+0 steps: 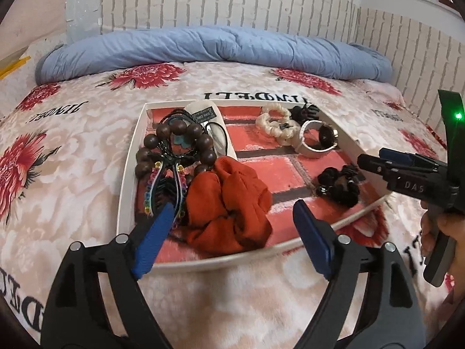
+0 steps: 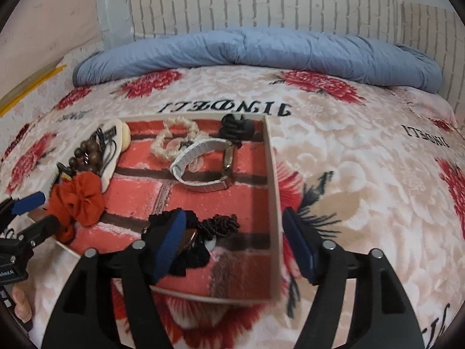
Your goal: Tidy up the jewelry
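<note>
Rust-orange scrunchie [image 1: 229, 203] lies between the spread fingers of the left tool [image 1: 232, 232], gripped by neither, at 6 o'clock in the white tray [image 1: 128, 157] on the bed. Wooden bead bracelet [image 1: 177, 148] sits at 9 o'clock. The right tool [image 2: 235, 244] gapes wide over a black scrunchie [image 2: 189, 250], holding nothing.

Cloth scrunchie [image 1: 229, 206], glossy wood beads [image 1: 177, 129].

**Readable lettering**

Upside-down black "JINDELI" woven into the floral blanket [image 2: 226, 109], beyond the tray, ahead of both tongs. "DAS" embossed on the right gripper [image 1: 375, 161]. "HAND MADE" on a small dark tag [image 1: 205, 115], barely legible.
</note>
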